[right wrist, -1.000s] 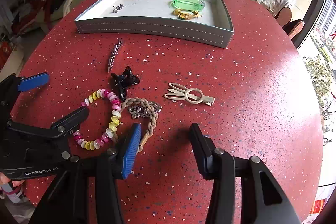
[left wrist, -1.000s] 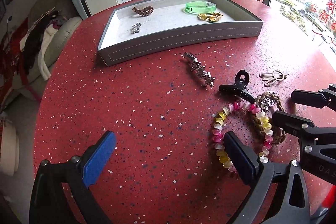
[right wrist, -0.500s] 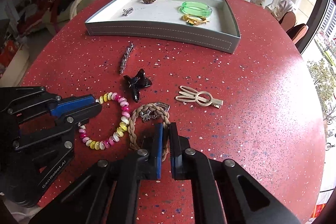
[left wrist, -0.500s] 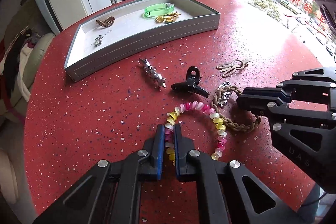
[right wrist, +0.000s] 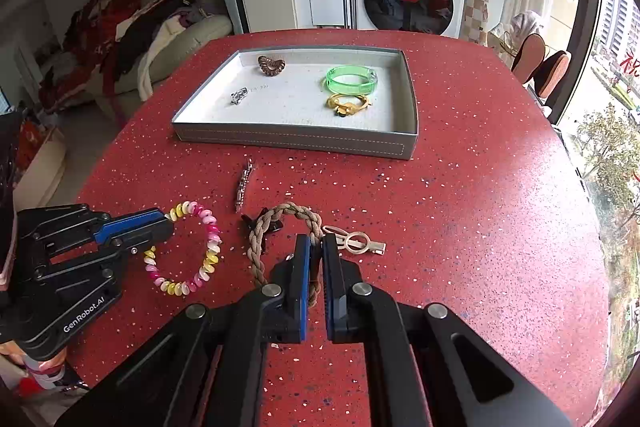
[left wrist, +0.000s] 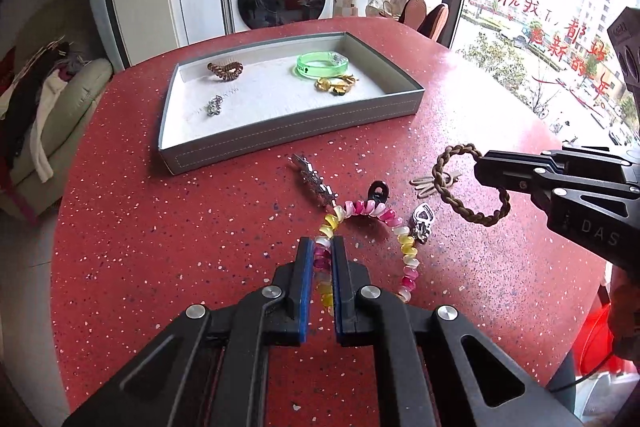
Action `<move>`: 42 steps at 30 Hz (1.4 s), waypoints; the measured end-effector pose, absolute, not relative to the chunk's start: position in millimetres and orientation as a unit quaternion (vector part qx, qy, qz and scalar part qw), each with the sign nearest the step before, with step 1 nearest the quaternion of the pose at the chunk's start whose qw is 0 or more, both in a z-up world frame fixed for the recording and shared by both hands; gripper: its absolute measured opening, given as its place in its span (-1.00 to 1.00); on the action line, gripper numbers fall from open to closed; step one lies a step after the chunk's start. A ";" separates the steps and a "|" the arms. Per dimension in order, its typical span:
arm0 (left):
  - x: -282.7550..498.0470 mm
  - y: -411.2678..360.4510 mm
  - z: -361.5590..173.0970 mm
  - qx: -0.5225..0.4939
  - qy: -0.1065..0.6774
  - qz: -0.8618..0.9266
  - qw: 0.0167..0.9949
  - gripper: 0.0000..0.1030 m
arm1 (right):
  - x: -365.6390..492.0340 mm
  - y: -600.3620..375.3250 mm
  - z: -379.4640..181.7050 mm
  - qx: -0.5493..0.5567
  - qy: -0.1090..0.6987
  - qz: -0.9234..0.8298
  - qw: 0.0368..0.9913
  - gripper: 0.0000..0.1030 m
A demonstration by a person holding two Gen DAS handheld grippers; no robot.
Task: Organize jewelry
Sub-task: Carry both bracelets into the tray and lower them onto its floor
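The left gripper (left wrist: 321,255) is pinching the pink-and-yellow spiral bracelet (left wrist: 372,211), lifting it off the red table (left wrist: 160,227). The right gripper (right wrist: 316,247) is clamping the braided rope bracelet (right wrist: 280,215), which is dangling ahead of its fingertips. The grey tray (right wrist: 296,141) is lying farther ahead.

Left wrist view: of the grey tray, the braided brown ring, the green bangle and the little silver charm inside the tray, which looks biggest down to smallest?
1. Grey tray, by far.
2. Braided brown ring, though it hangs nearer the camera than the bangle, so unsure.
3. Green bangle.
4. Silver charm.
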State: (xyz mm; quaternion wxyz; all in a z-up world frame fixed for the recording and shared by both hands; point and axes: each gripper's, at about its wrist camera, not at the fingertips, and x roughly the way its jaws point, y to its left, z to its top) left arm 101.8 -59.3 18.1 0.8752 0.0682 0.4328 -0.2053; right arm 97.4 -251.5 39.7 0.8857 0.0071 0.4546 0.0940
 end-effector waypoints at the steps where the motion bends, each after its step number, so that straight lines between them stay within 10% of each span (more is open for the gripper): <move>1: 103.6 -56.3 21.8 0.063 0.430 -0.203 0.877 -0.48 | 98.4 -252.5 41.4 0.012 0.453 0.096 0.886 -0.87; 42: 296.7 -51.8 45.6 0.005 0.427 -0.135 0.894 -0.48 | 280.4 -280.5 40.2 0.103 0.485 0.089 0.864 -0.87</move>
